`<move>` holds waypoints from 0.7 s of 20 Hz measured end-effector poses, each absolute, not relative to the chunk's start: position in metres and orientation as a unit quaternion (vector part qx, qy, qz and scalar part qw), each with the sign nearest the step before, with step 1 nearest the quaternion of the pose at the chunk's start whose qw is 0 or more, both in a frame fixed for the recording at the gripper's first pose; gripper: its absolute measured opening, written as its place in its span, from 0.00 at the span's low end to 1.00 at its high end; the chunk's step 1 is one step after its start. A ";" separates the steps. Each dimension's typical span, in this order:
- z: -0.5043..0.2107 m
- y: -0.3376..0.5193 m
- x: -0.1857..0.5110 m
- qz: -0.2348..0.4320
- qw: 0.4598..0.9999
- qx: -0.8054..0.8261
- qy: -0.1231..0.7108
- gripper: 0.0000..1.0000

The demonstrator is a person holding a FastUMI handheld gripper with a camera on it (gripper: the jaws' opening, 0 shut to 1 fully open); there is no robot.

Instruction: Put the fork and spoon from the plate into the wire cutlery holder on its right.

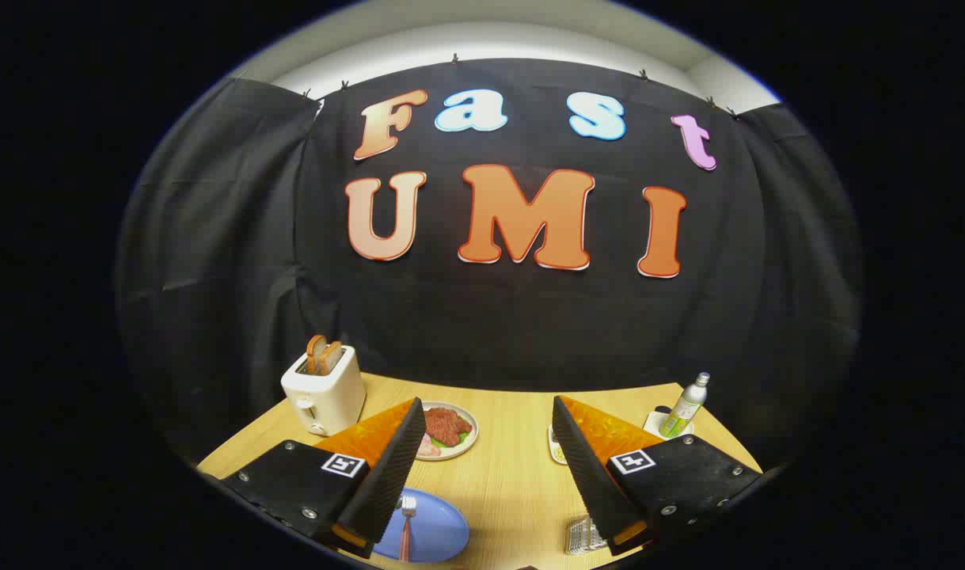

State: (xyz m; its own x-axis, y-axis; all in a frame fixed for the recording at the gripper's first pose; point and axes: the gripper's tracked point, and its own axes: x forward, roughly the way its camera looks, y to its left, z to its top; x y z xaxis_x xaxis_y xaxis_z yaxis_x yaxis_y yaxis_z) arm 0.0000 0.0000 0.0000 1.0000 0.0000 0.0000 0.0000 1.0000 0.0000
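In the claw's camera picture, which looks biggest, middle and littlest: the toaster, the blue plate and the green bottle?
1. Toaster, with toast sticking out.
2. Blue plate, though a claw finger hides part of it and it sits nearer the camera, so it is close with the toaster.
3. Green bottle, far back.
The claw is open, holding nothing.

Over on the wooden tabletop, a white toaster stands by the booth wall with two toast slices poking up. Near it sits a dish of red meat. Far across, a green-labelled bottle stands upright.
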 end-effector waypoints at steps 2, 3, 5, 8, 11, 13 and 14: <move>0.013 -0.013 -0.002 -0.014 1.000 -0.002 -0.022 0.96; 0.017 -0.019 -0.002 -0.021 0.999 -0.003 -0.029 0.96; 0.023 -0.029 -0.004 -0.033 0.999 -0.005 -0.038 0.96; 0.027 -0.036 -0.005 -0.039 0.998 -0.005 -0.046 0.96; 0.030 -0.037 -0.003 -0.037 0.998 0.000 -0.051 0.96; 0.032 -0.034 -0.002 -0.030 0.998 0.003 -0.057 0.96; 0.031 -0.034 -0.001 -0.029 0.998 0.002 -0.057 0.96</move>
State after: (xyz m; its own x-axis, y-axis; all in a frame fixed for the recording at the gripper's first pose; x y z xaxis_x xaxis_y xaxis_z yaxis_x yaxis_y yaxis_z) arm -0.0007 -0.0337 0.0305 0.9919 -0.0578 0.1127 0.0573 0.9983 0.0073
